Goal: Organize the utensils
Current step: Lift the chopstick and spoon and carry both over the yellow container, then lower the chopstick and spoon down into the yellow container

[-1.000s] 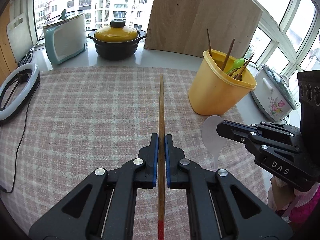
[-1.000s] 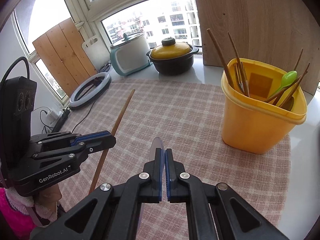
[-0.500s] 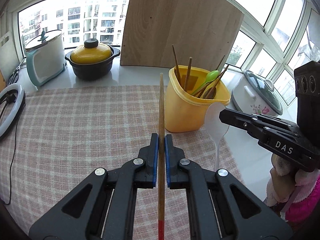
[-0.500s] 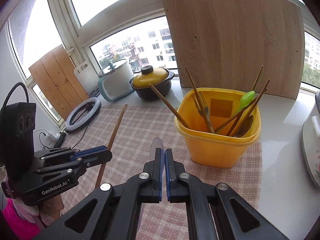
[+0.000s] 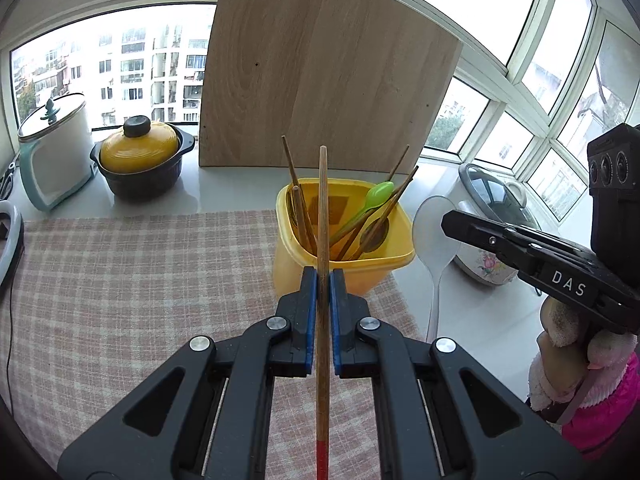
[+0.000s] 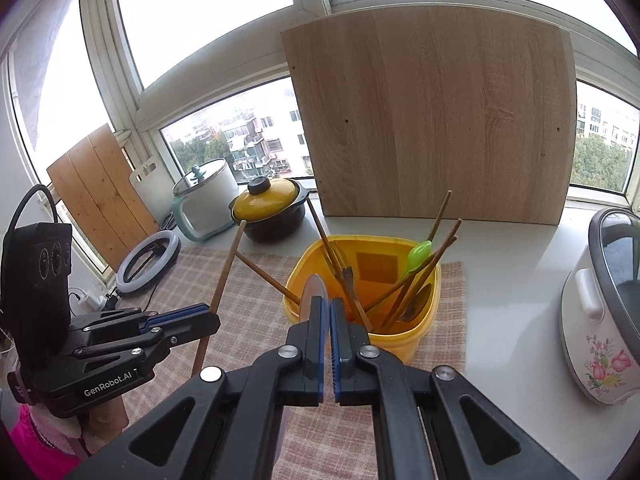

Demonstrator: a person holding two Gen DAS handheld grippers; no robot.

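Note:
My left gripper point(image 5: 323, 276) is shut on a long wooden chopstick point(image 5: 322, 208) with a red end, held just before the yellow utensil bucket point(image 5: 320, 268). The bucket holds several chopsticks and a green spoon point(image 5: 376, 194). My right gripper point(image 6: 324, 304) is shut on a translucent white spoon point(image 6: 311, 292), close above the bucket's near rim point(image 6: 400, 340). In the left wrist view the white spoon point(image 5: 434, 232) hangs beside the bucket's right side. In the right wrist view the left gripper point(image 6: 200, 316) holds the chopstick point(image 6: 224, 268) left of the bucket.
A checked cloth point(image 5: 140, 280) covers the counter. A yellow-lidded black pot point(image 5: 140, 160), a white cooker point(image 5: 52, 152) and a wooden board point(image 5: 320, 80) stand behind. A flowered rice cooker point(image 6: 600, 312) stands at the right, a ring light point(image 6: 148, 260) at the left.
Both grippers have lifted and moved toward the yellow bucket, still holding the chopstick and the white spoon. The bucket now sits directly ahead of each.

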